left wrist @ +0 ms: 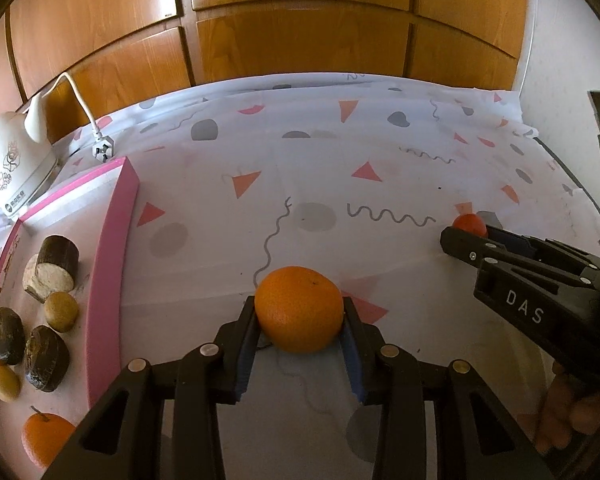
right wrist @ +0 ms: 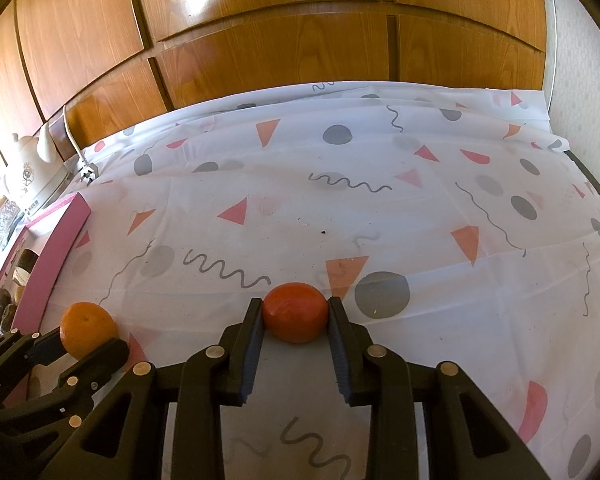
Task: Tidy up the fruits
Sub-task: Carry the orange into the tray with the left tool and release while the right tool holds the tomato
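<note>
My left gripper is shut on an orange low over the patterned tablecloth; the orange also shows in the right wrist view. My right gripper is shut on a red-orange fruit, which shows in the left wrist view at the right. A pink-rimmed tray at the left holds another orange, small yellow-green fruits and dark brown pieces.
A white electric kettle with its cord and plug stands at the back left by the tray. Wooden cabinet doors rise behind the table. The cloth's right edge drops off near a pale wall.
</note>
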`<state>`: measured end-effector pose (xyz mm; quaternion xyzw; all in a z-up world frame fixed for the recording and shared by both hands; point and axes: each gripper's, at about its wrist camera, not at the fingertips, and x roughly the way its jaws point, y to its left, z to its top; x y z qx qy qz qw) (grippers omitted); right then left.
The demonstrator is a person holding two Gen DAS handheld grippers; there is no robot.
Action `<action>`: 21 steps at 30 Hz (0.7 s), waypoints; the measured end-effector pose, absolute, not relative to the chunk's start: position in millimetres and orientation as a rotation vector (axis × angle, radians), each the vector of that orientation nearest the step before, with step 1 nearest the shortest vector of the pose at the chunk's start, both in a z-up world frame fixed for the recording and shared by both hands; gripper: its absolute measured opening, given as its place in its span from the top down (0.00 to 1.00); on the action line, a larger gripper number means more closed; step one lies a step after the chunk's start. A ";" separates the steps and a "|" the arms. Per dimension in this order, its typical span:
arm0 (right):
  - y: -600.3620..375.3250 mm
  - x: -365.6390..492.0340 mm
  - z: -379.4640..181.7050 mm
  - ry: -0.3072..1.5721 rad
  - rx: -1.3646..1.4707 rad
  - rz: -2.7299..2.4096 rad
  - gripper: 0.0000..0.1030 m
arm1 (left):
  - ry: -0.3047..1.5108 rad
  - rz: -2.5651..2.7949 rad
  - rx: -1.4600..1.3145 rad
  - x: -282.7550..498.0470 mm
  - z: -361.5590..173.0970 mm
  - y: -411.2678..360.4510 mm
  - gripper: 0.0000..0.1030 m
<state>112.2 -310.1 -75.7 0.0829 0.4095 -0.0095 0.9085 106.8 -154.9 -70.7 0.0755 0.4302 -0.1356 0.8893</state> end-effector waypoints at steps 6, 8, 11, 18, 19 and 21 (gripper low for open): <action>-309.9 112.7 -75.4 0.845 0.167 -0.021 0.69 | 0.918 -0.282 0.127 109.1 -65.6 -152.5 0.63; -309.8 112.9 -75.4 0.846 0.163 -0.023 0.69 | 0.915 -0.279 0.119 106.7 -61.7 -150.2 0.63; -309.3 112.3 -75.0 0.846 0.162 -0.024 0.69 | 0.891 -0.281 0.104 101.3 -48.2 -143.3 0.63; -308.2 112.0 -74.5 0.848 0.147 -0.031 0.69 | 0.783 -0.249 0.049 85.5 -2.1 -107.0 0.63; -307.5 112.6 -74.4 0.849 0.144 -0.033 0.69 | 0.775 -0.239 0.044 83.7 1.4 -101.2 0.63; -307.0 112.8 -74.3 0.850 0.139 -0.035 0.69 | 0.771 -0.221 0.029 82.0 6.3 -88.4 0.63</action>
